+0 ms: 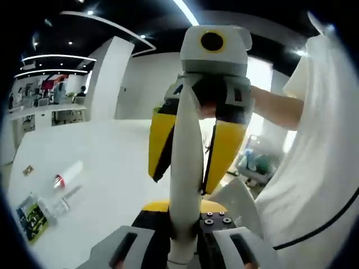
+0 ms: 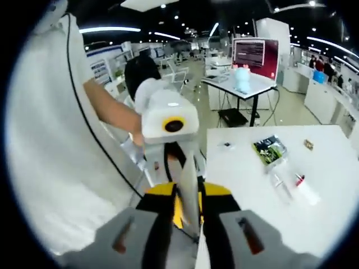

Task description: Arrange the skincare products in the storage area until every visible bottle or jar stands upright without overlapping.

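White table (image 1: pixel 112 168) in an open office: both grippers clamp one long white tube held up between them.

Left gripper (image 1: pixel 180 249) has its jaws closed on the lower end of the white tube (image 1: pixel 186 157); right gripper (image 1: pixel 193 112) pinches its upper end, facing back. Judging by its look, the tube is light, smooth plastic, likely soft-walled and slippery, so gripping near the stiffer cap end seems safer. On the table, well left of this tube, lie a red-capped tube (image 1: pixel 68 174), a clear small bottle (image 1: pixel 63 202) and a green sachet (image 1: pixel 31 216), none upright.
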Available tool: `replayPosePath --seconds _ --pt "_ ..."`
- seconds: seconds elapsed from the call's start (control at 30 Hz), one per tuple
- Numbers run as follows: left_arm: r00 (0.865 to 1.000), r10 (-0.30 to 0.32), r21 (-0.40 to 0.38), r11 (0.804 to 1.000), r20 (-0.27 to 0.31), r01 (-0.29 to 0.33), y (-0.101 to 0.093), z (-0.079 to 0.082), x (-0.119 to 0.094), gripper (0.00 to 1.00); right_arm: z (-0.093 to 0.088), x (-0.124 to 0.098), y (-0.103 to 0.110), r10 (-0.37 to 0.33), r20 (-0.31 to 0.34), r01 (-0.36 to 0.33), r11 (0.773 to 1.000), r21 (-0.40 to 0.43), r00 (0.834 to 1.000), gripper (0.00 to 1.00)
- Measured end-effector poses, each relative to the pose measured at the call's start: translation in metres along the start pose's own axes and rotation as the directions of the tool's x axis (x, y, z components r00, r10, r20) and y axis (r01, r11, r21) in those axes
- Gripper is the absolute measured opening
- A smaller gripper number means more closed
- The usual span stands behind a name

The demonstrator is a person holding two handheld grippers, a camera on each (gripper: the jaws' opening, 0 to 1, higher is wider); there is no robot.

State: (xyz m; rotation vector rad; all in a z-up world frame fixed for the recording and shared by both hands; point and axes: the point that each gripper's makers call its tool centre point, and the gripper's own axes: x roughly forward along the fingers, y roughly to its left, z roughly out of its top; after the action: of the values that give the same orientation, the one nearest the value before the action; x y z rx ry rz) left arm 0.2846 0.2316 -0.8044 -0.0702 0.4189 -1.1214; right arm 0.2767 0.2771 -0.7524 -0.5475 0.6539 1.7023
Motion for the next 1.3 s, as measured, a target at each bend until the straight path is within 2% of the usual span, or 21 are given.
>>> replayPosePath --seconds 0.1,0.13,0.27,0.37,0.57,0.6,0.7,0.77,0.83,0.93,0.97,1.0,1.03,1.1,1.13,1.23,1.3 --pt "1.0 0.017 0.019 1.0 -0.024 -0.016 0.004 -0.005 -0.003 0.15 -0.001 -0.007 -0.001 0.003 -0.043 -0.004 1.0 -0.023 0.999 0.16" --pt "0.999 0.018 0.027 0.999 -0.034 -0.017 0.005 -0.007 -0.004 0.15 -0.004 -0.007 0.003 0.021 -0.075 -0.024 0.999 -0.037 0.997 0.15" --pt "0.996 0.015 0.083 0.997 -0.091 -0.007 0.001 -0.015 0.0 0.15 -0.016 0.002 0.007 0.024 -0.198 -0.042 0.995 -0.085 0.98 0.14" --pt "0.993 0.019 0.106 0.994 -0.12 -0.006 0.0 -0.022 0.001 0.16 -0.02 0.008 0.008 0.007 -0.26 -0.02 0.999 -0.047 0.966 0.11" --pt "0.993 0.042 0.125 0.992 -0.11 -0.028 0.005 -0.022 0.0 0.22 -0.019 0.009 0.008 -0.029 -0.277 -0.004 0.993 -0.119 0.96 0.05" --pt "0.992 0.086 0.16 0.985 -0.092 -0.07 0.013 -0.019 0.001 0.23 -0.019 0.009 0.005 -0.055 -0.277 0.015 0.989 -0.146 0.959 0.05" --pt "0.992 0.095 0.15 0.985 -0.087 -0.081 0.015 -0.019 0.001 0.25 -0.019 0.008 0.002 -0.065 -0.281 0.023 0.988 -0.151 0.958 0.04" --pt "0.987 0.145 0.16 0.978 -0.07 -0.132 0.022 -0.016 0.0 0.26 -0.018 0.005 -0.004 -0.084 -0.288 0.039 0.987 -0.157 0.954 0.04" --pt "0.985 0.155 0.164 0.976 -0.07 -0.142 0.024 -0.016 -0.001 0.26 -0.017 0.005 -0.005 -0.088 -0.289 0.041 0.986 -0.164 0.953 0.03" --pt "0.968 0.213 0.106 0.974 -0.135 -0.199 0.037 -0.031 -0.012 0.3 -0.02 -0.002 -0.015 -0.119 -0.312 0.064 0.981 -0.181 0.943 0.03" --pt "0.961 0.229 0.105 0.971 -0.152 -0.215 0.04 -0.036 -0.015 0.3 -0.023 -0.007 -0.025 -0.149 -0.322 0.092 0.978 -0.187 0.935 0.04" --pt "0.941 0.296 0.151 0.95 -0.166 -0.273 0.051 -0.041 -0.024 0.3 -0.026 -0.009 -0.028 -0.147 -0.329 0.091 0.979 -0.181 0.933 0.04" --pt "0.935 0.322 0.173 0.939 -0.149 -0.296 0.055 -0.041 -0.029 0.31 -0.028 -0.013 -0.036 -0.166 -0.335 0.106 0.976 -0.189 0.927 0.04" --pt "0.925 0.349 0.162 0.932 -0.15 -0.325 0.059 -0.044 -0.035 0.31 -0.032 -0.019 -0.045 -0.173 -0.351 0.114 0.977 -0.182 0.92 0.04" --pt "0.914 0.374 0.154 0.923 -0.159 -0.352 0.064 -0.046 -0.039 0.31 -0.033 -0.022 -0.049 -0.179 -0.356 0.119 0.976 -0.183 0.917 0.04" --pt "0.904 0.399 0.15 0.913 -0.15 -0.378 0.069 -0.045 -0.042 0.34 -0.039 -0.03 -0.064 -0.196 -0.39 0.127 0.972 -0.196 0.9 0.04" --pt "0.89 0.431 0.15 0.899 -0.15 -0.411 0.076 -0.046 -0.044 0.37 -0.042 -0.037 -0.075 -0.209 -0.408 0.134 0.97 -0.204 0.889 0.04"
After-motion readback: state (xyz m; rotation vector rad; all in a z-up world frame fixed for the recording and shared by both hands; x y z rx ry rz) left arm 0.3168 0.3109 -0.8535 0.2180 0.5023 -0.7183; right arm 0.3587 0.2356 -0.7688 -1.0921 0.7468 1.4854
